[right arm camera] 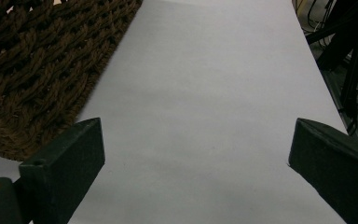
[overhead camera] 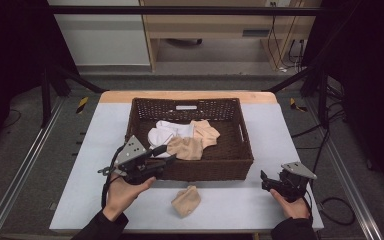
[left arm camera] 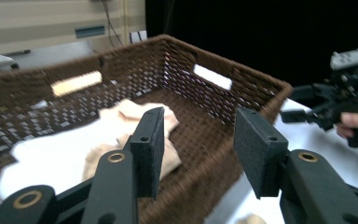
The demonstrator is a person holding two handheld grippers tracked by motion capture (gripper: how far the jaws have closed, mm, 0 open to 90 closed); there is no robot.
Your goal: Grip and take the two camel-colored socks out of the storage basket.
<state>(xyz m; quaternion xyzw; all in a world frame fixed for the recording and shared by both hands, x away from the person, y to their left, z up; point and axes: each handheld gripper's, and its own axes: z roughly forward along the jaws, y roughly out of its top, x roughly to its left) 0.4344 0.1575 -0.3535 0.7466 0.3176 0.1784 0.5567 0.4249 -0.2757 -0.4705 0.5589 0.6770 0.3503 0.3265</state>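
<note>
Our left gripper (overhead camera: 164, 156) hung over the near-left corner of the basket (overhead camera: 241, 155), jaws part open w/ nothing between; the right gripper (overhead camera: 264, 181) sat wide open & empty over bare table (overhead camera: 260, 205), right of the basket. We saw white socks (overhead camera: 166, 131) & beige socks (overhead camera: 195, 142) inside. One beige sock (overhead camera: 186, 200) lay on the table just in front.

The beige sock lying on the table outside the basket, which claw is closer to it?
Left. The left claw hovers at the basket's front-left rim, just up and left of the beige sock. The right claw is farther off, near the table's right edge.
</note>
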